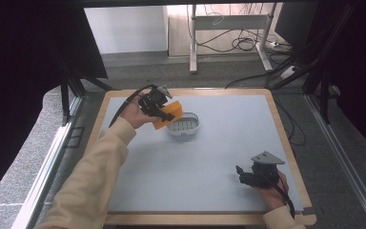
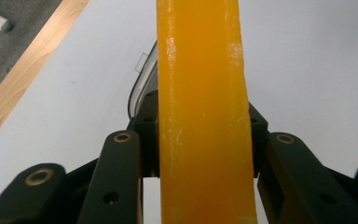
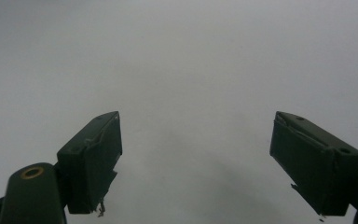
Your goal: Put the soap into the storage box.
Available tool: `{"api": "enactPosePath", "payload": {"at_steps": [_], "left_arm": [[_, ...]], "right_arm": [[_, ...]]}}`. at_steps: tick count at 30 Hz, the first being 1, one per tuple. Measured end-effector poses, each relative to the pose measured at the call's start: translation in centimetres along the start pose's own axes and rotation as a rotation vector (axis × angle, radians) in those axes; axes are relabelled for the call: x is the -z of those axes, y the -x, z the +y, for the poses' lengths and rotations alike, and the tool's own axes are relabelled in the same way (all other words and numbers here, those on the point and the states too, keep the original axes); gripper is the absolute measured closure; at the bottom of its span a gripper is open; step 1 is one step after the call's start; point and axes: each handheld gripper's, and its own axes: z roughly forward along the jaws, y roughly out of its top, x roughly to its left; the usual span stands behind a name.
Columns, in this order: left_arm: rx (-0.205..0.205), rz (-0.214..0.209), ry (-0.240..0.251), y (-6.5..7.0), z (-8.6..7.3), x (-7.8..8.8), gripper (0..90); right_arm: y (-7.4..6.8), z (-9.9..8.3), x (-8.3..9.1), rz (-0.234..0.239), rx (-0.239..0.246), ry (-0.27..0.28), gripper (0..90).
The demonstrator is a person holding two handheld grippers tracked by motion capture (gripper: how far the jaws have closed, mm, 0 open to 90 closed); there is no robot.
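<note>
High view: your left hand-held gripper [image 1: 164, 110] is pinching the orange soap bar [image 1: 167, 114] at the far left of the surface [image 1: 219, 157], bar tilted, right beside/over the left rim of the white oval dish [image 1: 183, 125]. Can't tell whether the bar touches the dish yet. Left gripper view confirms: bar [image 2: 204, 116] clamped edge-on btwn both jaws, dish rim [image 2: 142, 81] peeking out behind it on the left.

Right hand-held gripper [image 1: 247, 175] sits near right on the surface, jaws spread, nothing btwn them; right gripper view shows just bare grey surface [image 3: 186, 60] ahead.

Step, as I read it: placing the bar into the dish, transport about done, release not yet.

Next move, imo: shift the bar a bit right so it's centred over the dish, level it out, lower till it seats on the ribbed floor, then let go. Dish looks light, so watch for nudging it w/ the jaw or bar edge. Right side could steady the rim if it slides.
</note>
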Motion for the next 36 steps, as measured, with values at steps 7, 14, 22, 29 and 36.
{"api": "enactPosePath", "payload": {"at_steps": [7, 14, 22, 29, 36], "left_arm": [[-0.013, -0.019, -0.017, -0.5, 0.6, -1.1, 62.1], [-0.03, -0.036, -0.031, -0.8, 1.1, -2.1, 62.1], [-0.055, -0.051, -0.033, -0.3, 1.6, -2.5, 62.1], [-0.082, -0.055, -0.041, -0.3, 2.1, -3.4, 62.1], [-0.098, -0.069, -0.046, -0.9, 2.3, -4.3, 62.1]], "right_arm": [[0.1, 0.0, 0.1, -0.005, -0.005, 0.001, 17.2], [0.1, 0.0, 0.0, -0.003, -0.005, -0.001, 17.2], [0.1, 0.0, 0.0, -0.003, -0.003, 0.001, 17.2], [0.0, 0.0, 0.0, -0.002, -0.002, 0.0, 17.3], [0.1, 0.0, 0.0, -0.004, -0.003, 0.001, 17.3]]}}
